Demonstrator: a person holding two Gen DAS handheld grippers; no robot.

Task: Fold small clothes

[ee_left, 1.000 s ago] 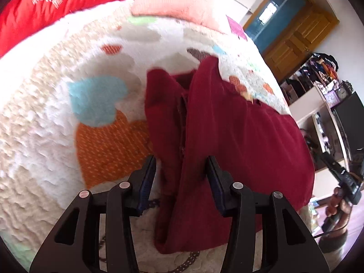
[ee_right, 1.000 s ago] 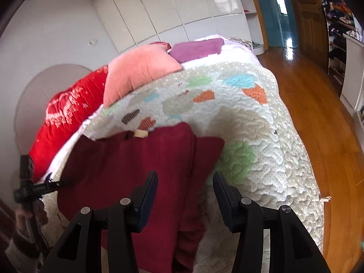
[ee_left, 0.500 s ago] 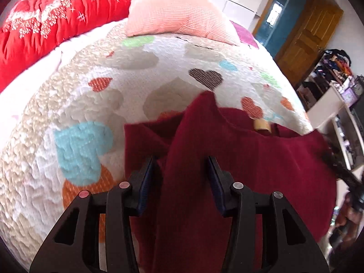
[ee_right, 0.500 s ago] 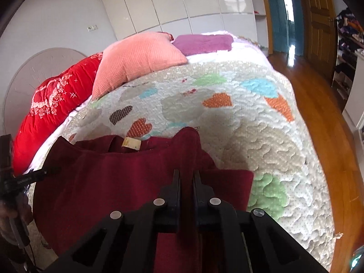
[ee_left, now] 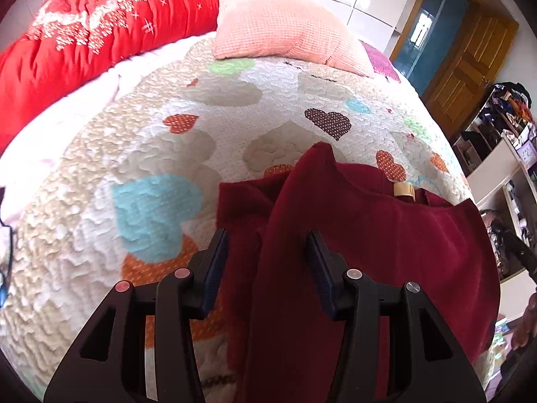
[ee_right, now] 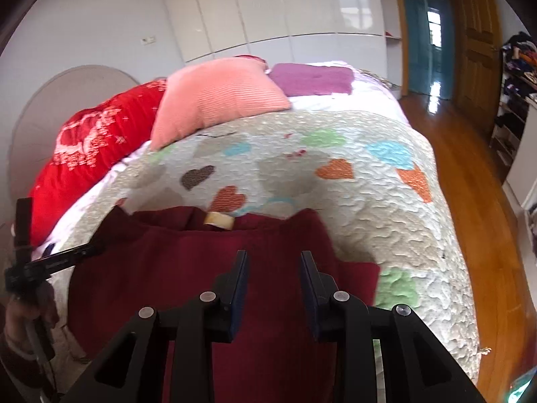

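- The dark red garment lies on the quilt near the foot of the bed, neck label toward the pillows, each side already turned inward.
- The left gripper has its fingers spread and opening, straddling a raised ridge of cloth; no pad is seen pressing on it.
- The right gripper is also parting, its fingers astride the cloth without pinching it.
- The side folds look laid; the step in hand is probably letting go and readying the next fold.
- To do it well, lift each gripper straight off so the pads do not drag the flaps open again, then take the hem with both hands evenly and bring it toward the label.
- Edges: the right flap sits near the side of the bed, with wooden floor below, so cloth pulled that way could slide off.
- The quilt beyond the collar is bare up to the pink pillow, leaving good room to work.
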